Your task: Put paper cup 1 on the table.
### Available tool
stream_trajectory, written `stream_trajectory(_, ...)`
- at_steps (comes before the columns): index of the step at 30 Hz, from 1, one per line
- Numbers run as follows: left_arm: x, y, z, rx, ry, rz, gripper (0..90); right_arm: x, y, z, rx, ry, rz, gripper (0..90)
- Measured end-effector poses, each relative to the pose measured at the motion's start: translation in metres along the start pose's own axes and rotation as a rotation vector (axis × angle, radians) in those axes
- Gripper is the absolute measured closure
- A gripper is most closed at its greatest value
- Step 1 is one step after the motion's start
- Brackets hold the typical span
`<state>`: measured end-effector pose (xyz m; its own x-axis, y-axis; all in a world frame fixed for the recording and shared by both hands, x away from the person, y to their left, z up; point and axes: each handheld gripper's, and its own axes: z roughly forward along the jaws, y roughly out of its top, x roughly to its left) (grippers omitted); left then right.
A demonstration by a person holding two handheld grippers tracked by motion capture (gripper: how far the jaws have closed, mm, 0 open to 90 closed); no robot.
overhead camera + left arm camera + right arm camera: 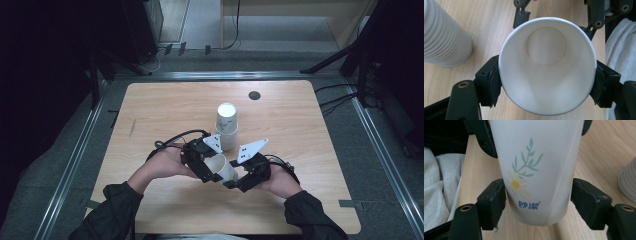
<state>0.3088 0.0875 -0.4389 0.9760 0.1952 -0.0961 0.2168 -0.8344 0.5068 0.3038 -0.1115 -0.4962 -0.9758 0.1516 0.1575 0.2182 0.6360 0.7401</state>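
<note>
Right now my left gripper [546, 80] has its jaws clamped on a cup [547, 65] near the rim, one pad [492, 82] pressed on each side, and I'm looking straight down into the white inside to the round bottom. My right gripper [537, 202] sits at the cup's [536, 170] closed end, jaws spread to about its width: the left pad [495, 200] touches the wall beside the daisy print, while the other pad [586, 200] stands just off it with a thin gap, so I'd call that one open, not gripping.

From the high view, the cup [223, 169] lies on its side between the left gripper [202, 162] and right gripper [247, 172], held just above the table [150, 110] near my edge, mouth to the left. Both hands are close together.

Further out, a stack [226, 125] of nested cups stands upright near the table's middle, just beyond the grippers; its ribbed side shows in the left gripper view [445, 37]. A small dark disc [254, 95] sits at the far edge.
</note>
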Motion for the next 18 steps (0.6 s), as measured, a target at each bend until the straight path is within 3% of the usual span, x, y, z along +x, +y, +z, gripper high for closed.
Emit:
stream_trajectory(10, 0.0002, -0.0006, 0.0042, 0.011, -0.003, 0.008, 24.3, -0.0002, -0.0014, 0.0033, 0.016, 0.012, 0.0, 34.6)
stream_trajectory(18, -0.0003, -0.0019, 0.0004, -0.049, 0.027, 0.016, 12.6, -0.0003, 0.0001, -0.0016, 0.002, 0.002, 0.0, 34.6)
